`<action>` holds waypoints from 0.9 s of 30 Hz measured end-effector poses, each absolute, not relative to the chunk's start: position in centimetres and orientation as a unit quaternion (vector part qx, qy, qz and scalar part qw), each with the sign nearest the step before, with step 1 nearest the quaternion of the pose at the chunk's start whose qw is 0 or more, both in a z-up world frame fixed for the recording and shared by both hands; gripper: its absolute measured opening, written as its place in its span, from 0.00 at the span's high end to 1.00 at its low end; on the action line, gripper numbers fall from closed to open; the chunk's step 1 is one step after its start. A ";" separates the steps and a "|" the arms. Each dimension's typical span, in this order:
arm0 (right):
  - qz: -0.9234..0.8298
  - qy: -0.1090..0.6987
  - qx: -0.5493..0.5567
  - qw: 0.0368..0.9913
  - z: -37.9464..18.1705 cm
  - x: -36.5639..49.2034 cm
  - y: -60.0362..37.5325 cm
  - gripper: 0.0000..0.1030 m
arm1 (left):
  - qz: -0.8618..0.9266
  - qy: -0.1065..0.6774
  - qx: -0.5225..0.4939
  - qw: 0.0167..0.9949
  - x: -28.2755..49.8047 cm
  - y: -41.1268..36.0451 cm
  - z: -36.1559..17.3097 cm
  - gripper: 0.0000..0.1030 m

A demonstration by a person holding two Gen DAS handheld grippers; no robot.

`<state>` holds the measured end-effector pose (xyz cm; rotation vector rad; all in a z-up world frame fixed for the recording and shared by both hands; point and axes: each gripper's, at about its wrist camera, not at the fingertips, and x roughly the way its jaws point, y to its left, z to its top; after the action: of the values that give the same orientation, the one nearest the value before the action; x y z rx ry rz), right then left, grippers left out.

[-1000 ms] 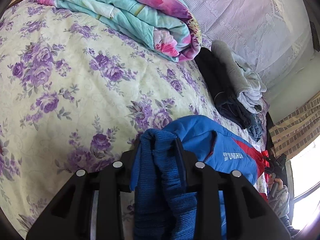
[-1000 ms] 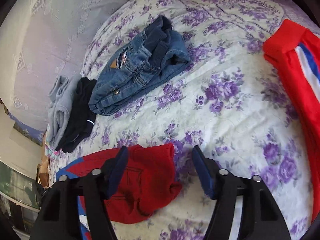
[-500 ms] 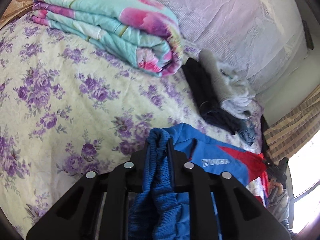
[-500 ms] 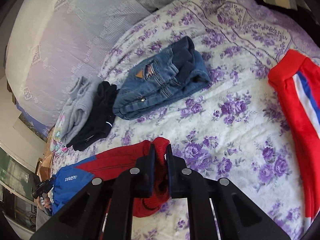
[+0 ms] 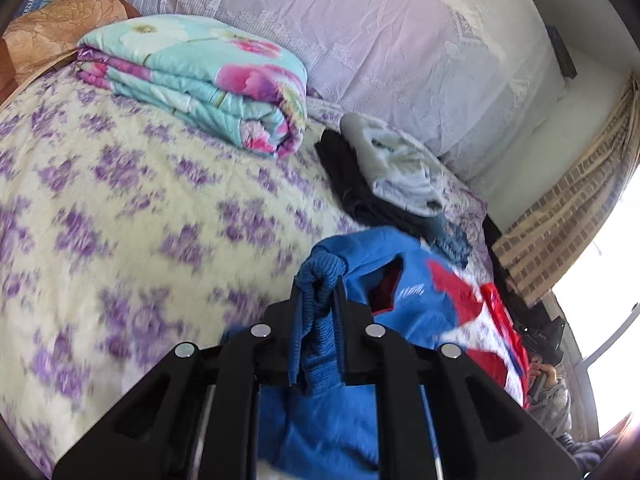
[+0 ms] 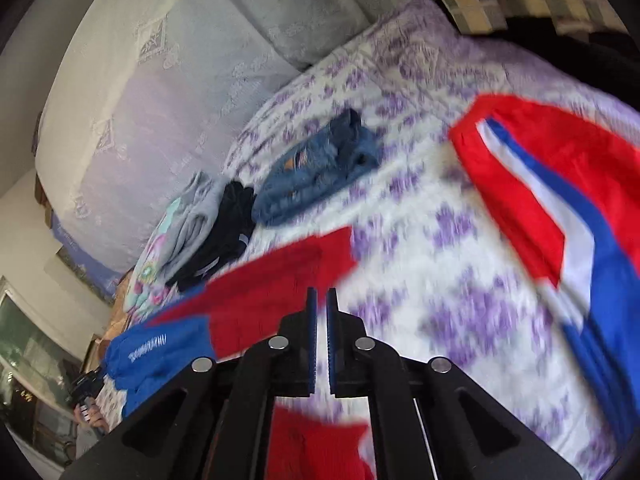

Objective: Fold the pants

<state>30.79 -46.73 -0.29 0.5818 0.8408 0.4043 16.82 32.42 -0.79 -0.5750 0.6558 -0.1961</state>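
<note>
Red, white and blue track pants lie on the flowered bedspread [image 5: 120, 208]. My left gripper [image 5: 319, 286] is shut on their blue ribbed cuff [image 5: 320, 272], and blue cloth [image 5: 424, 304] with a white logo trails off to the right. In the right wrist view my right gripper [image 6: 321, 296] is shut, with only a thin slit between the tips. The pants' red cuff [image 6: 316, 440] bunches under the jaws, and red cloth [image 6: 280, 272] runs left to the blue logo part [image 6: 160, 352]. A wide red piece with a white and blue stripe [image 6: 560, 184] lies flat to the right.
A folded floral quilt [image 5: 200, 80] lies at the head of the bed. Folded jeans [image 6: 320, 168], a black garment [image 6: 232, 232] and a grey garment [image 6: 192, 216] sit along the lace-covered wall [image 6: 160, 100]. A person [image 5: 548, 384] is beside the bed near the window curtain [image 5: 560, 232].
The right gripper went from open around the red cuff to shut on it. The left gripper tightened on the blue cuff. Both have lifted and pulled back with the cloth.
</note>
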 end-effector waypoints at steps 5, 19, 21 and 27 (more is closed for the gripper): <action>0.210 0.438 0.325 0.811 -0.8 31.0 -42.9 0.57 | -0.092 0.317 -0.288 0.899 15.5 32.4 -1.5 0.88; 0.119 0.556 0.431 0.701 -1.8 44.1 -32.5 0.42 | -0.132 0.277 -0.276 0.911 12.0 30.0 -0.3 0.88; 0.109 0.561 0.420 0.705 -2.4 44.6 -31.6 0.42 | -0.144 0.274 -0.264 0.913 10.6 29.2 -0.4 0.88; 0.068 0.572 0.425 0.698 -4.3 45.8 -31.8 0.42 | -0.174 0.284 -0.234 0.913 7.3 27.1 -1.5 0.88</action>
<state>45.76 -31.80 -4.34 0.9473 1.2747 0.1506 7.25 27.09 -1.46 -0.4826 0.5855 -0.3575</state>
